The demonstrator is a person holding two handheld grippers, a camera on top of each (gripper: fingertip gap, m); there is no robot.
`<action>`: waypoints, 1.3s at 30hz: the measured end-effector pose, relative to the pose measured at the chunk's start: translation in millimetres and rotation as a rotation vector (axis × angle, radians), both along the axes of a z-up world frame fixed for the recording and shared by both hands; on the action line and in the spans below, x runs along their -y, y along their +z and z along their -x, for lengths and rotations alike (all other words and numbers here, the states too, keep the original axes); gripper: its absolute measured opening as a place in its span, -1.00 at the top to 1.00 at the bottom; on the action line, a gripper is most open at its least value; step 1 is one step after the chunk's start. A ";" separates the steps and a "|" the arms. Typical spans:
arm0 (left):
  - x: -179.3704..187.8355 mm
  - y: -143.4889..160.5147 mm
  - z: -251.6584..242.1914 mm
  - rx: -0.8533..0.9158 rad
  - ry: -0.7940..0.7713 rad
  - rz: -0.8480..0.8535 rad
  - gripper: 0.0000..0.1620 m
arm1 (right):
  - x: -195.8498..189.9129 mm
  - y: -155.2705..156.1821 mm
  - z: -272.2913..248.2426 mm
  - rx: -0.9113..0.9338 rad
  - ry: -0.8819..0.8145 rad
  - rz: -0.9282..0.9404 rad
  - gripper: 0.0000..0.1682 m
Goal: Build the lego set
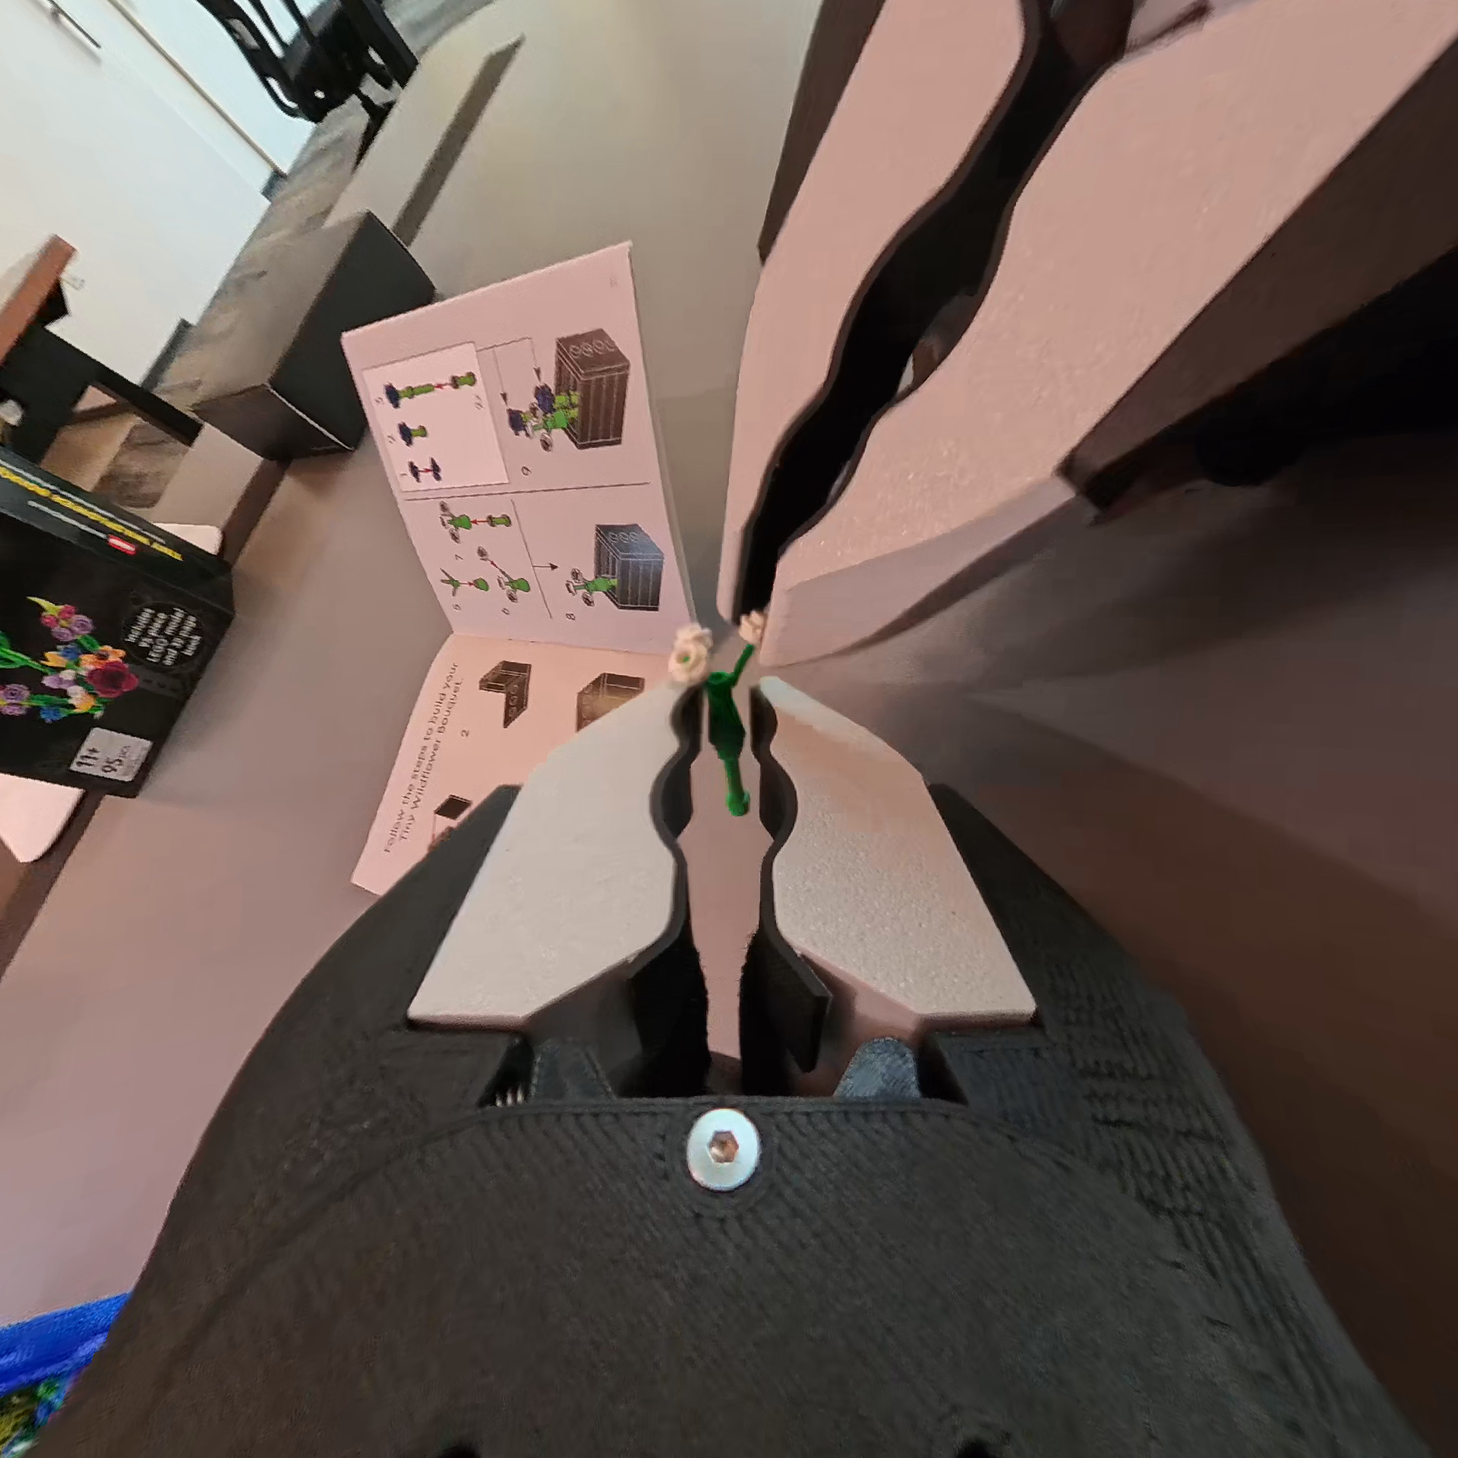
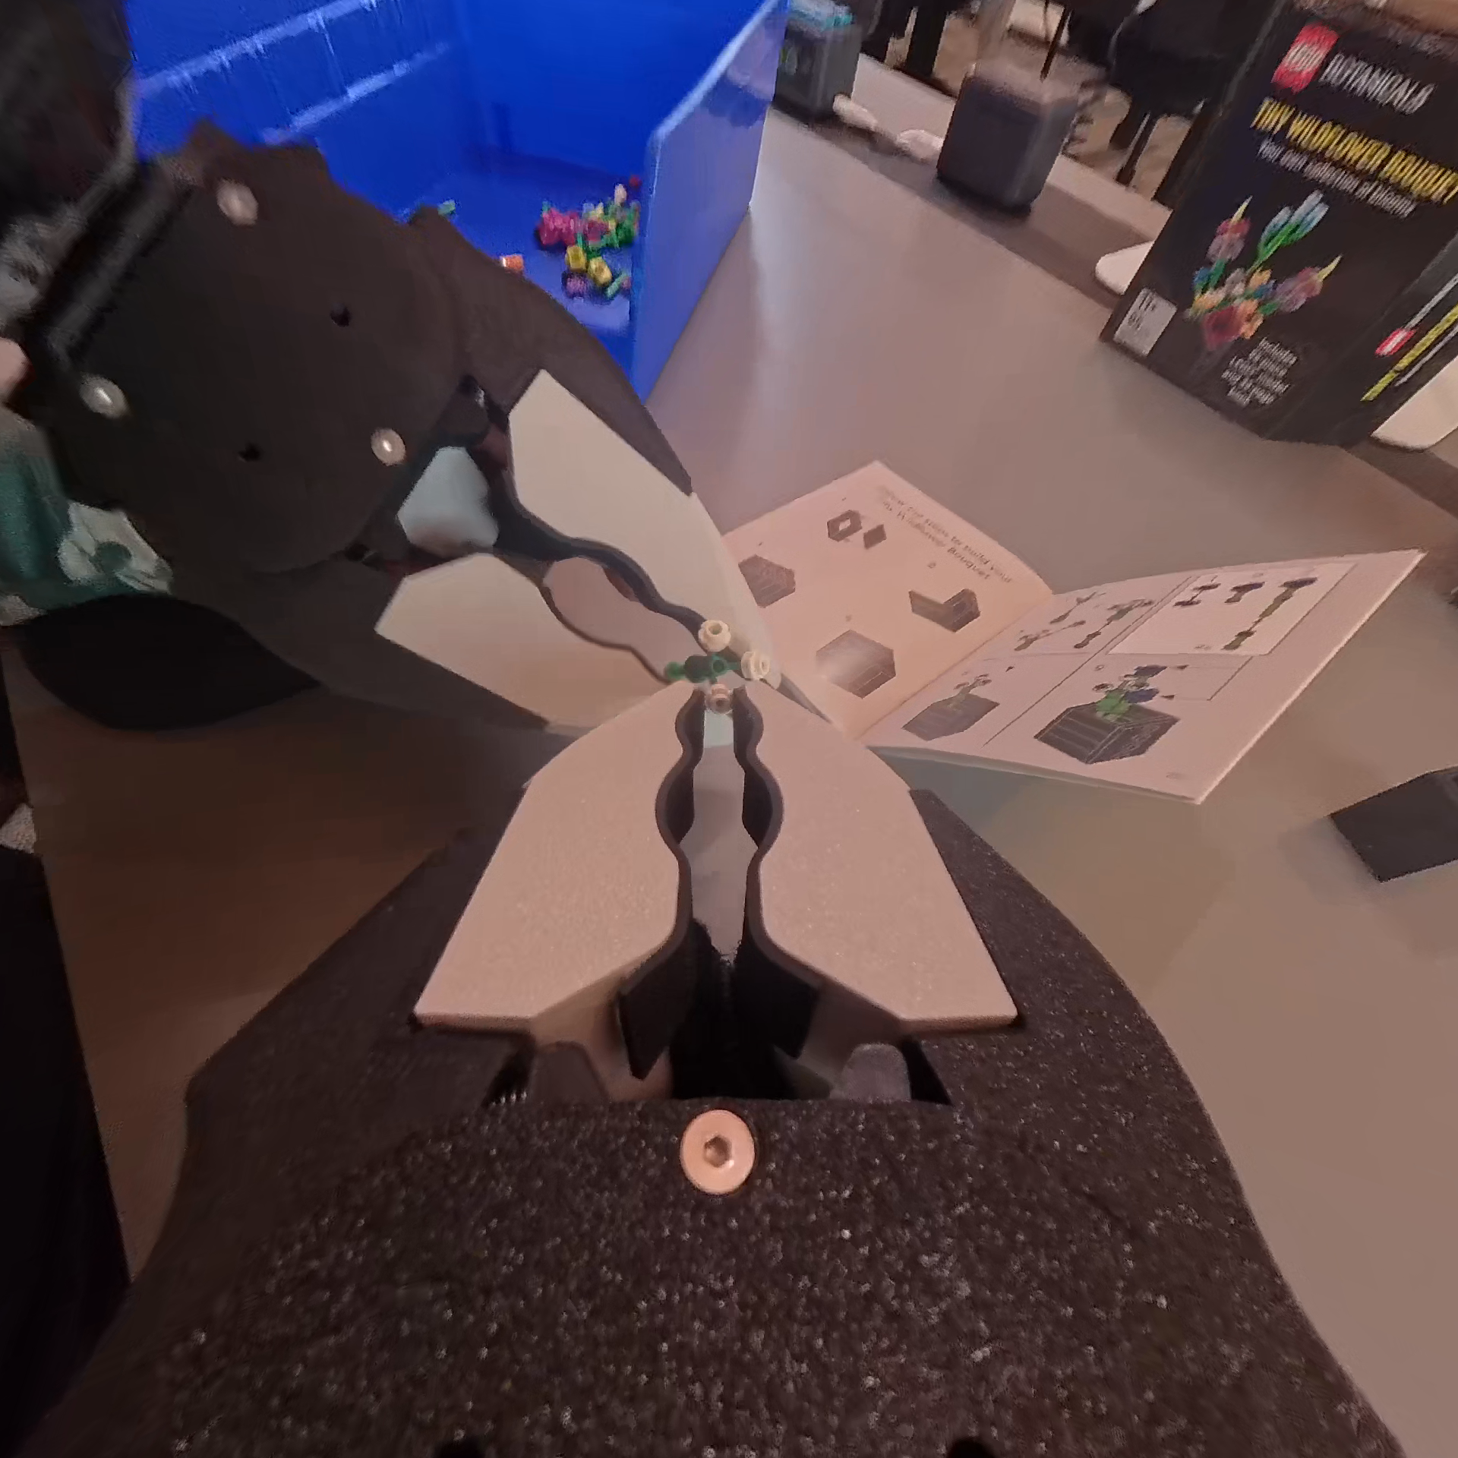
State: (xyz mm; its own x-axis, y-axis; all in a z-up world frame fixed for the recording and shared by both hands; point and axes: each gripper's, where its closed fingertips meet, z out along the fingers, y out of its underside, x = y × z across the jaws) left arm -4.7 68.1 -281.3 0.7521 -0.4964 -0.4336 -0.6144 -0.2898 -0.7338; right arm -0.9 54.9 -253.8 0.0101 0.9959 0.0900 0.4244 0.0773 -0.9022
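Note:
My left gripper [image 1: 722,698] is shut on a green stem [image 1: 724,738] and holds it above the table. The stem carries a cream flower piece [image 1: 690,655] at its tip. My right gripper [image 2: 718,702] is shut on another small cream flower piece [image 2: 718,696] and holds it against the stem's top. In the left wrist view the right gripper [image 1: 751,631] comes in from the upper right, tip to tip with mine. In the right wrist view the left gripper [image 2: 710,659] comes in from the left with the stem [image 2: 694,669] and two cream flowers [image 2: 714,631].
An open instruction booklet [image 2: 1026,631] lies on the table [image 2: 868,355] just behind the grippers. The black set box [image 2: 1294,237] stands at the far right. A blue bin [image 2: 694,197] with loose coloured pieces [image 2: 588,244] stands at the back left. A black block [image 2: 1388,820] sits at the right. My two grippers' fingertips are within a few centimetres of each other.

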 end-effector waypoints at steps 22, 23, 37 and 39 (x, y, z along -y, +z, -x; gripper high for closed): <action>13.7 102.6 21.5 0.575 -0.105 -0.575 -0.12 | -228.5 15.4 -28.7 0.258 -0.257 -0.173 0.91; 13.7 102.1 19.8 0.581 -0.114 -0.569 -0.12 | -230.4 11.3 -26.4 0.264 -0.254 -0.169 0.91; 10.5 81.7 1.9 0.529 -0.181 -0.460 -0.17 | -237.7 -14.4 -21.4 0.329 -0.230 -0.115 0.85; 10.8 81.8 -0.1 0.567 -0.195 -0.441 -0.19 | -236.8 -12.3 -21.8 0.297 -0.236 -0.099 0.77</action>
State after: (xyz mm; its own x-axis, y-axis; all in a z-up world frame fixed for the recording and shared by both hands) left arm -4.6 57.3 -199.5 0.8358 -0.5131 -0.1953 -0.1172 0.1807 -0.9765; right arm 21.0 291.6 -266.0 0.1971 0.9556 0.2189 0.6822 0.0267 -0.7307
